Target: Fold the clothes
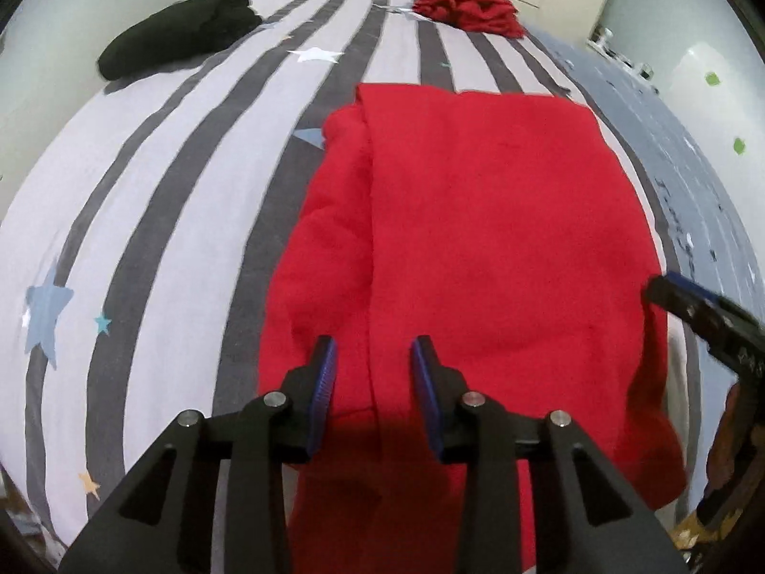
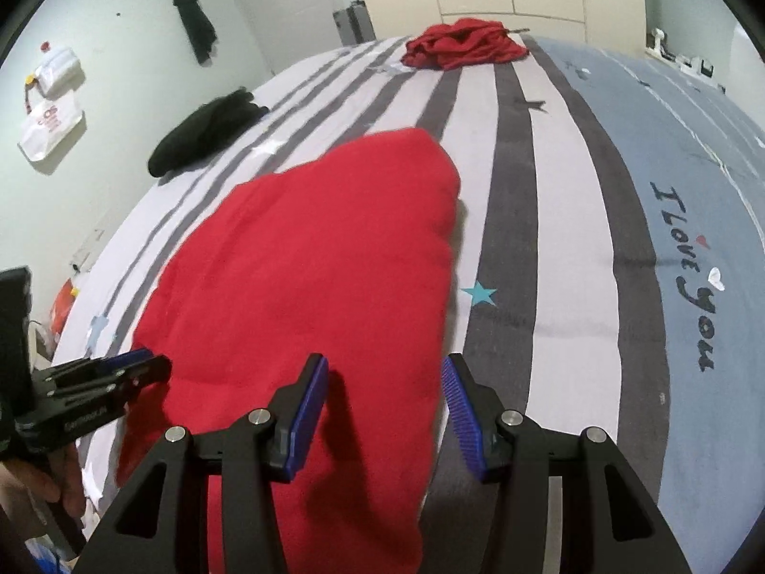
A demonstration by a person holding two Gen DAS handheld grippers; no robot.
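Red garment (image 1: 478, 248) lies beneath both grippers' parted fingers (image 1: 325, 373) (untouched).

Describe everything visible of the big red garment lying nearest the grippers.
The red garment is a plain, soft, fleece-like cloth, already folded into a long, thick slab with one layer lapped over another along a lengthwise edge. It lies flat on the striped bedsheet, its near end hanging over the bed's edge. The left gripper and right gripper hover over it, jaws open, nothing clamped.
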